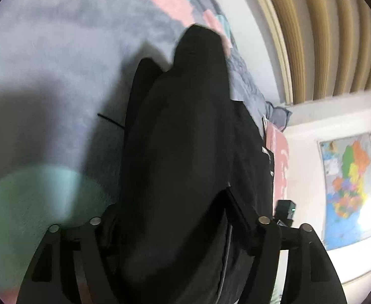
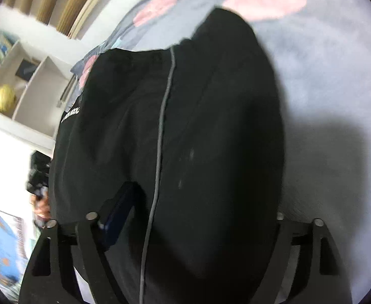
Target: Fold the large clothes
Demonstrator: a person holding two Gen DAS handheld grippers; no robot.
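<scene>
A: Where is the garment (image 1: 180,136)?

B: Draped over both grippers and running ahead of them onto the bed (image 1: 46,50). In the left wrist view the black cloth fills the space between the fingers of the left gripper (image 1: 172,217) and narrows to a rounded end far ahead.

A: Is that gripper clenched?

B: Its jaws stand wide with the cloth bunched between them. One pad (image 1: 238,210) shows on the right, lying against the cloth; the other finger is buried. Whether it truly pinches, he cannot tell.

A: And the right gripper (image 2: 193,217)?

B: Much the same: wide jaws, the garment (image 2: 185,126) heaped over and between them, a blue pad (image 2: 117,217) bare at the left side. Grip uncertain there too.

A: What does that view add?

B: A grey seam (image 2: 160,136) running lengthwise down the cloth ahead of the gripper, white lettering (image 2: 70,115) on its left edge, and a shelf (image 2: 28,86) with a yellow ball (image 2: 5,98) further left.

A: And the left view alone?

B: A map (image 1: 350,190) on the wall to the right of the gripper, and a curtain (image 1: 337,38) above it.
</scene>
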